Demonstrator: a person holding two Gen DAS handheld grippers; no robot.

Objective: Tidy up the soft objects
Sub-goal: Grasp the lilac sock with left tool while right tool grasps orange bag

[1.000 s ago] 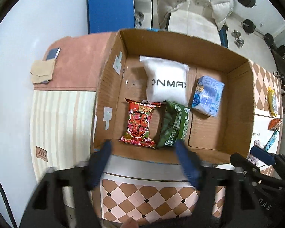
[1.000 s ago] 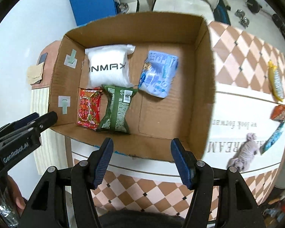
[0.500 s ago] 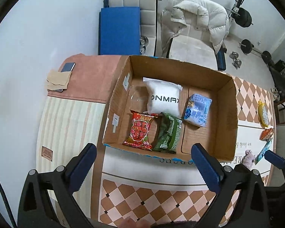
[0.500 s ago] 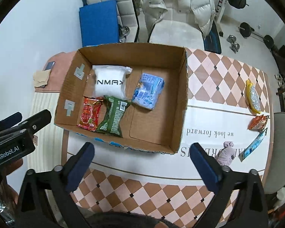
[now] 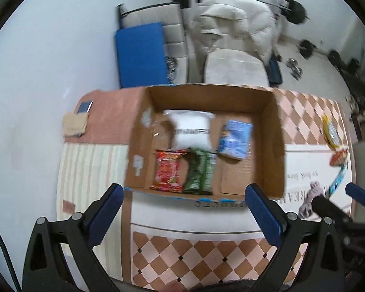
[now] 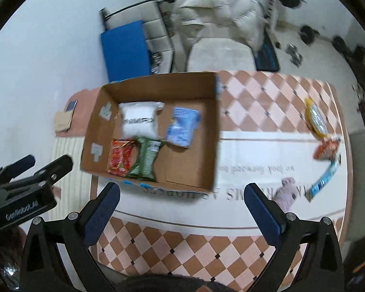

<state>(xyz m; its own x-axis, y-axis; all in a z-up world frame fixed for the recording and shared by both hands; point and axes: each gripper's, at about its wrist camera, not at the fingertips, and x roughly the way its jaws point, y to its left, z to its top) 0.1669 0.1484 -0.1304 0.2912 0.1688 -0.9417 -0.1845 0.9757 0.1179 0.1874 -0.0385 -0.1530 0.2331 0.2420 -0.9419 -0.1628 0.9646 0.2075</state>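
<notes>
An open cardboard box [image 5: 272,146] [image 6: 214,131] stands on the table. It holds a white pouch [image 5: 191,129] [image 6: 138,121], a blue pack [image 5: 236,140] [image 6: 182,127], a red packet [image 5: 168,170] [image 6: 120,157] and a green packet [image 5: 199,170] [image 6: 146,160]. On the table to its right lie a grey-pink soft toy [image 5: 309,198] [image 6: 287,192], a yellow packet [image 6: 316,119], an orange packet [image 6: 327,148] and a blue wrapper [image 6: 324,180]. My left gripper [image 5: 182,209] is open and empty above the box's near edge. My right gripper [image 6: 182,206] is open and empty, high over the table.
A phone on a folded cloth [image 5: 76,121] lies at the table's far left. Behind the table are a blue mat [image 5: 141,53], a bench with a white jacket [image 5: 233,36] and weights on the floor. The left gripper's body [image 6: 22,192] shows in the right wrist view.
Both grippers have opened wide and risen away from the box, so the box looks smaller. The right wrist view has shifted towards the loose items on the right.
</notes>
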